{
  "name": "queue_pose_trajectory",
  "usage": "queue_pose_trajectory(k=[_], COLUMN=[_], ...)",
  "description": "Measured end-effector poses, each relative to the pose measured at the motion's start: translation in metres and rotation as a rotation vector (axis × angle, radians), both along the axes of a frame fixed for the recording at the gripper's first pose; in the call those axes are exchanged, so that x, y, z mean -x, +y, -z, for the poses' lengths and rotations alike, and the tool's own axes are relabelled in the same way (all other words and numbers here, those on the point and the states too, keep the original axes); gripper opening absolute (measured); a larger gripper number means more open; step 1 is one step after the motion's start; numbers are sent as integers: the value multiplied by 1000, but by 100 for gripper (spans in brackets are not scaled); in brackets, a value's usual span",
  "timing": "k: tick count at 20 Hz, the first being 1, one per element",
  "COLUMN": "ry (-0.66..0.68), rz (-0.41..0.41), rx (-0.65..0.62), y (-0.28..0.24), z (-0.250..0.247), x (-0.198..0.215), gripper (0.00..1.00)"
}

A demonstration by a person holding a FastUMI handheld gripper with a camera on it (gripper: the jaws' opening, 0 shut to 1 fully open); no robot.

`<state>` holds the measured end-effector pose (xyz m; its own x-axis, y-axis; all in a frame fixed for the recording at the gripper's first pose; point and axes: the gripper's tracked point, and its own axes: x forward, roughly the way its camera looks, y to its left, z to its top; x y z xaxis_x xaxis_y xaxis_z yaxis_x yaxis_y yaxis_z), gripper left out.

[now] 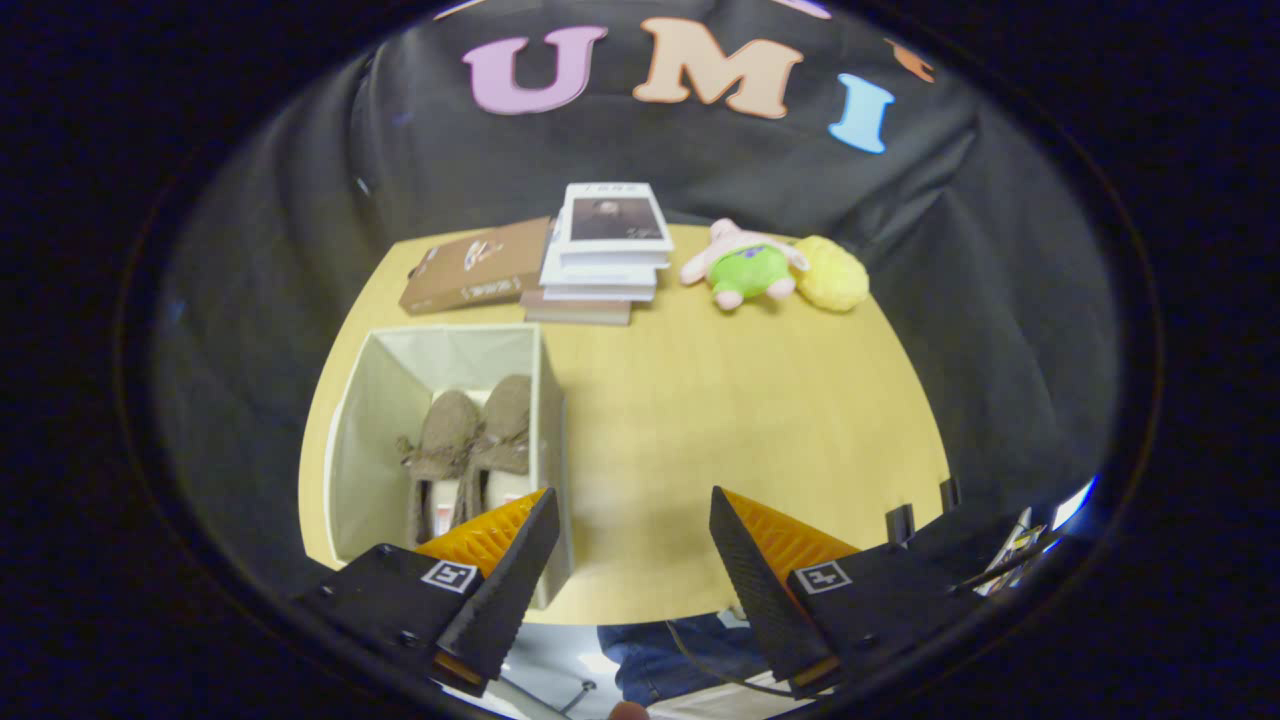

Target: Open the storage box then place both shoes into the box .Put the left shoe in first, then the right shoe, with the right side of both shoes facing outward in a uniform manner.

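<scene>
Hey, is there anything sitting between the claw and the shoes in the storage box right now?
Nothing visible does. The storage box is open-topped, both shoes lie side by side inside it, and no lid or other thing covers them. The claw hangs open over bare table, just beside the box's near wall.

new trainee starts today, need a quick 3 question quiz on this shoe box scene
1. True or false: both shoes lie inside the open storage box.
2. What is the gripper holding? A) a shoe B) a book C) nothing, fingers spread apart
3. Fill in: beyond the box, on the table, sit a stack of books and a plush ____.

Key: 1 true; 2 C; 3 toy
</scene>
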<state>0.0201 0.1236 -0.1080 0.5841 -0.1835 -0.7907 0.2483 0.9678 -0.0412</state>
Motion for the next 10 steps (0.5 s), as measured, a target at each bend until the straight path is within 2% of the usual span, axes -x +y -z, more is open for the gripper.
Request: queue_pose_trajectory(k=[5, 10], ry=[-340, -655], rz=[-2, -73], rx=[46, 67], y=[-81, -121], z=[-52, -114], x=[-31, -38], gripper=[98, 98])
